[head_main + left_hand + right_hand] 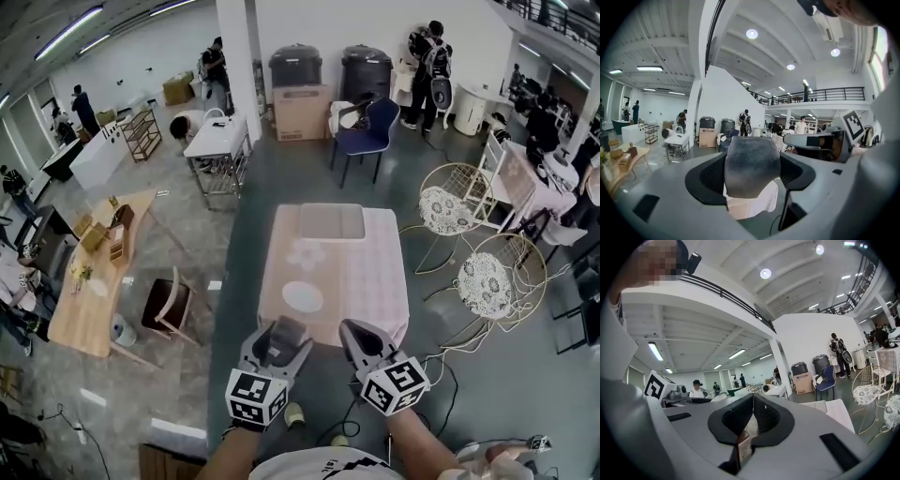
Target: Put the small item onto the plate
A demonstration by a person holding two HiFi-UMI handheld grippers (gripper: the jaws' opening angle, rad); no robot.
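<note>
Left gripper point(283, 332) and right gripper point(357, 332) are both clamped shut on nothing. The small item point(306, 253) sits ahead of them, just past the plate point(302, 296). It looks pale, flat and probably light, so they'd want to pinch an edge gently.

- Left gripper point(752, 146): jaws pressed together, nothing between them.
- Pink-clothed table point(751, 207) peeks out just beneath the tips.
- Cardboard box point(708, 137) far behind.
</note>
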